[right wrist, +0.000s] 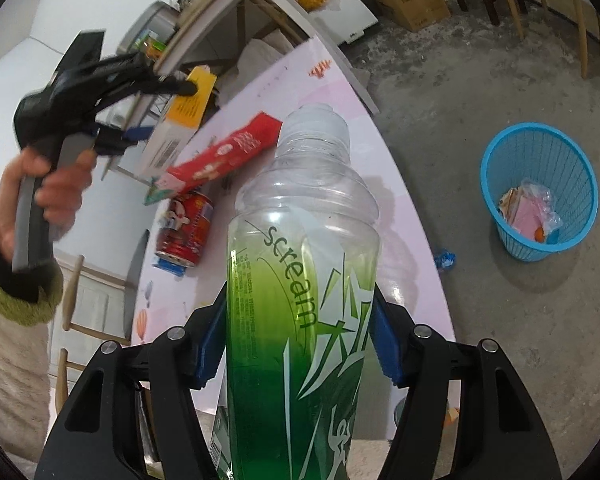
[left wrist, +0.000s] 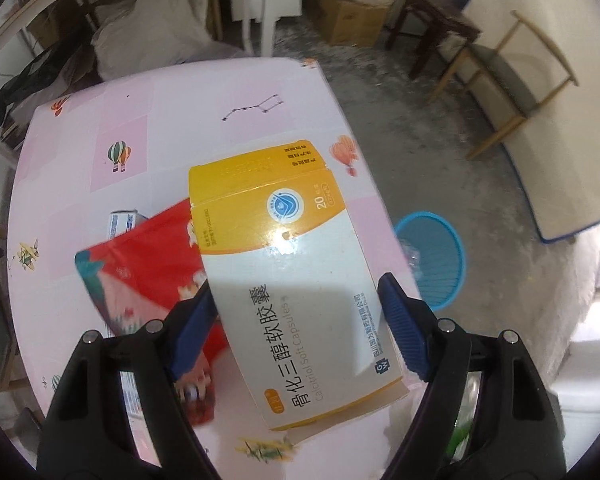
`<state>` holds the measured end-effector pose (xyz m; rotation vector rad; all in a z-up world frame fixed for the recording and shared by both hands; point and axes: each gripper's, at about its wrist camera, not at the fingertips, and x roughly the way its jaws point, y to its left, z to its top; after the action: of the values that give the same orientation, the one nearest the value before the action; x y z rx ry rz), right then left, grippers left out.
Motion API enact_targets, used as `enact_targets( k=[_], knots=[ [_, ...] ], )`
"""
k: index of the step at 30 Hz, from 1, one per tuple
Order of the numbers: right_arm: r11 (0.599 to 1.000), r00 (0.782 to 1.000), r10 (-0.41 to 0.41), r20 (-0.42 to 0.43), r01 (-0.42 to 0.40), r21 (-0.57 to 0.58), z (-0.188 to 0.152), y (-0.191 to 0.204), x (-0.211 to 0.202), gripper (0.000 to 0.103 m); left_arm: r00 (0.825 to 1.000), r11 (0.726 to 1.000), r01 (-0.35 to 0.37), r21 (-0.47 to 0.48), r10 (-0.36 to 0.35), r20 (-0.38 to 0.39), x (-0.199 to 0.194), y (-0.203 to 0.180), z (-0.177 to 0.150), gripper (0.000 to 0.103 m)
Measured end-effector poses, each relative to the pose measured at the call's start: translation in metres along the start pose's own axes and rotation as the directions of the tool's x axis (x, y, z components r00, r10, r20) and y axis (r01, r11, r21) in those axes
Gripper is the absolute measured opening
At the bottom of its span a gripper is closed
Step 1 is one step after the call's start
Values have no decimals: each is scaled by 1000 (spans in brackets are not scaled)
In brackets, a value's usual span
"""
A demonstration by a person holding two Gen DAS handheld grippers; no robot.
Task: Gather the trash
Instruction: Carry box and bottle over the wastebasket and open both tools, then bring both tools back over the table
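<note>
My left gripper (left wrist: 296,288) is shut on a yellow and white medicine box (left wrist: 284,264), its blue pads pressing the box's long sides. The right wrist view shows that gripper (right wrist: 166,111), held by a hand, carrying the box (right wrist: 180,120) in the air above the pink table (right wrist: 400,240). My right gripper (right wrist: 298,304) is shut on a clear bottle with a green label (right wrist: 300,240), uncapped and upright. A red packet (left wrist: 148,264) lies on the table (left wrist: 180,120) under the box. Beside the packet (right wrist: 224,152) a red drink can (right wrist: 186,228) lies on its side.
A blue plastic basket (right wrist: 540,192) with wrappers inside stands on the concrete floor right of the table, also in the left wrist view (left wrist: 432,256). A small blue scrap (right wrist: 444,258) lies on the floor. A small white-blue box (left wrist: 122,222) sits behind the red packet. Wooden chair (left wrist: 512,80) and cardboard box (left wrist: 352,20) stand farther back.
</note>
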<state>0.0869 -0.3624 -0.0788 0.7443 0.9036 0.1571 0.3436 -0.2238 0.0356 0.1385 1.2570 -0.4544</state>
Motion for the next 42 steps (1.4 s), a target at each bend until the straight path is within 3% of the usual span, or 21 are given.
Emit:
enact_targets(
  k=[3,6,11,17,22,26,28,29,30,32,36,42],
  knots=[
    [1000,999,-2,52,1,28,3,-11,-24,61,998,998,46,42,-47,28,-18,-16,-14,75],
    [995,990,-58,131,47,85,6,-35,-57,61,994,992,104,74,-107,35,-24,-37,-22,75],
    [954,960,-185,210,125,272,7,-108,-105,61,980,967,197,161,-199,-8,-4,-100,-32,75],
    [885,957,-261,124,186,426,14,-192,-102,61,960,933,260,249,-222,-169,74,-193,-36,76],
    [851,973,-232,2,202,484,33,-250,-56,61,940,934,255,252,-179,-289,156,-240,-34,76],
    [843,977,-203,-60,206,498,64,-287,-10,62,930,948,243,206,-167,-328,203,-252,-18,77],
    [848,982,-181,-61,187,497,81,-308,9,63,934,940,273,205,-208,-289,214,-257,-5,85],
    [845,982,-178,-57,183,503,89,-321,19,69,939,936,279,215,-219,-264,216,-258,-2,86],
    [834,978,-199,-59,200,514,92,-331,27,72,953,945,245,219,-193,-235,221,-258,2,86],
    [819,966,-249,-64,245,520,96,-343,37,72,961,959,211,189,-169,-218,227,-250,6,86],
    [811,962,-267,-53,254,526,90,-348,49,72,952,962,240,130,-208,-225,223,-231,5,86],
    [821,953,-301,-14,267,504,67,-333,21,72,968,957,236,171,-215,-130,184,-211,-3,86]
  ],
)
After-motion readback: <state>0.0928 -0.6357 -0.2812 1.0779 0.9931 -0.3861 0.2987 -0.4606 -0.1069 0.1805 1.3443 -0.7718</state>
